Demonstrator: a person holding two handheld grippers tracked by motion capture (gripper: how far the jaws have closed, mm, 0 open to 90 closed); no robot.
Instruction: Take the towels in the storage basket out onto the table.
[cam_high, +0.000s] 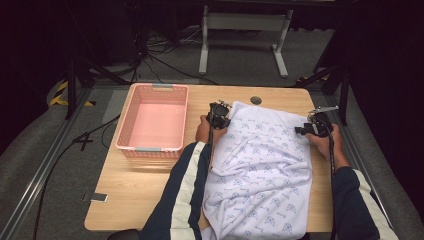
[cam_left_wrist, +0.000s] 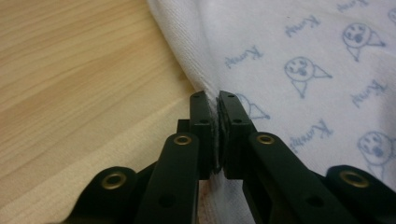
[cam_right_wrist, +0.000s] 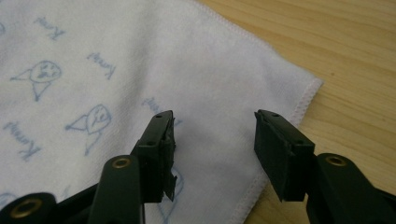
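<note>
A white towel (cam_high: 260, 165) with a small blue print lies spread on the right half of the wooden table (cam_high: 145, 185), from the far side down to the near edge, where it hangs over a little. The left gripper (cam_high: 218, 119) is at the far left corner of the towel, and in the left gripper view its jaws are pressed together on the thick hem (cam_left_wrist: 187, 56), so the cloth is pinched between them. The right gripper (cam_high: 311, 127) is at the far right corner; in the right gripper view its jaws stand spread apart above that corner (cam_right_wrist: 299, 93), with nothing between them. I think the two far corners are chosen so that the towel can be lifted evenly and folded toward the person, and the right side is not yet ready for this. A pink basket (cam_high: 131, 125) stands empty on the far left of the table, well apart from the towel, probably waiting for it. The table top is light wood with a small round cap (cam_high: 256, 100) near the far edge. Around it the room is dark, with grey floor, cables and a white stand (cam_high: 245, 22) behind.
</note>
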